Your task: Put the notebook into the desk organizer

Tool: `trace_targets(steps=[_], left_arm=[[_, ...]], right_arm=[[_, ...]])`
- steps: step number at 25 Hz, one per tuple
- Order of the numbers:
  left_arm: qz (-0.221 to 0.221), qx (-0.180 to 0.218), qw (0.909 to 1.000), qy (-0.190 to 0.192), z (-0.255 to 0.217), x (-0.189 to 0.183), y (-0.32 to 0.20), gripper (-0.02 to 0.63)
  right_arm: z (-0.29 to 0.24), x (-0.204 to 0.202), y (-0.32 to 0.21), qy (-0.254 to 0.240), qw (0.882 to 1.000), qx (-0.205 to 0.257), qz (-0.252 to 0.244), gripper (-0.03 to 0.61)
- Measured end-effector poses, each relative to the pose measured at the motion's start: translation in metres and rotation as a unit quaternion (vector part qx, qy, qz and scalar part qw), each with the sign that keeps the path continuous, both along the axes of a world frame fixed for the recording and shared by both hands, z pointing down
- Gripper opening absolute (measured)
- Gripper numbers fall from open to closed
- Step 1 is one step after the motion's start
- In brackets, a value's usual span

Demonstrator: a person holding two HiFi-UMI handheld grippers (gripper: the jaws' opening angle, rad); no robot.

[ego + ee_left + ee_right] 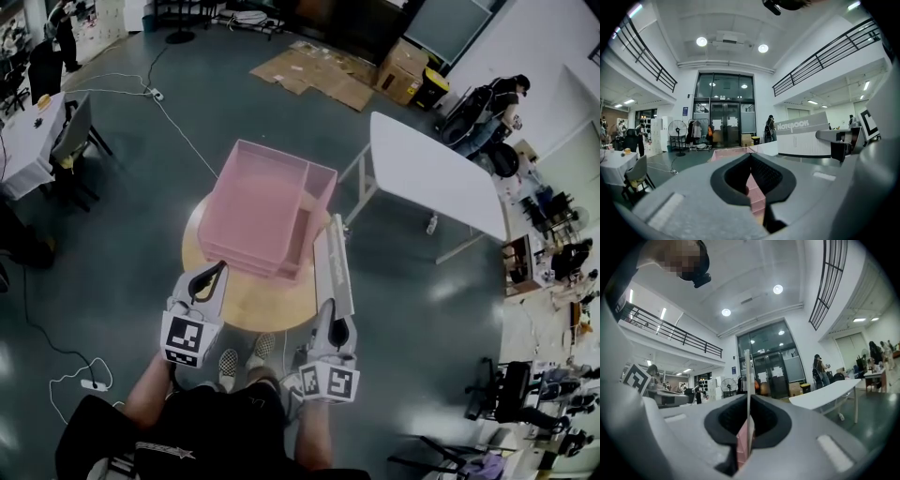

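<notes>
A pink desk organizer (261, 204) with stacked trays stands on a round wooden table (246, 302); the left gripper view shows its rim (733, 152) straight ahead. My right gripper (336, 317) is shut on the notebook (334, 262), a white and grey slab held on edge just right of the organizer. In the right gripper view the notebook (748, 380) shows edge-on between the pads of the right gripper (748, 430). The left gripper view shows its lettered cover (801, 137). My left gripper (212, 274) (757, 190) hovers at the organizer's near left corner, jaws together with nothing in them.
A white folding table (431, 173) stands to the right of the round table. Flattened cardboard (319, 70) lies on the floor beyond, and a cable (173, 122) runs across the floor at left. The person's shoes (230, 364) are under the near table edge.
</notes>
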State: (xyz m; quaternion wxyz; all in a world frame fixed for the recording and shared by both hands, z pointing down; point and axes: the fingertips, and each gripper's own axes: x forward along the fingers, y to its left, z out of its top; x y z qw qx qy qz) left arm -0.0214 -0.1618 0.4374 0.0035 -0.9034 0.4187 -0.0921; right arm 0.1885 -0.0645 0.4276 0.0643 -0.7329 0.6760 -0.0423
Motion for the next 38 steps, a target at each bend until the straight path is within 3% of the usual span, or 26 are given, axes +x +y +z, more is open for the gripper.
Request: trace_targets(steps=[14,21,38], left_arm=[[-0.039,-0.028,0.9988,-0.014,0.024,0.036,-0.060,0.011],[-0.056,-0.052,0.9968,-0.022,0.048,0.030,-0.081,0.011],[-0.066,-0.085,0.9931,-0.047,0.082,0.022,-0.090,0.011]], right_arm=[[0.052,0.036,-0.095,-0.033,0.997,-0.055,-0.037,0.014],[0.101,0.031,-0.134,-0.047,0.992,-0.103,-0.048,0.014],[0.209,0.023,-0.158,-0.064,0.976,-0.204,-0.047,0.014]])
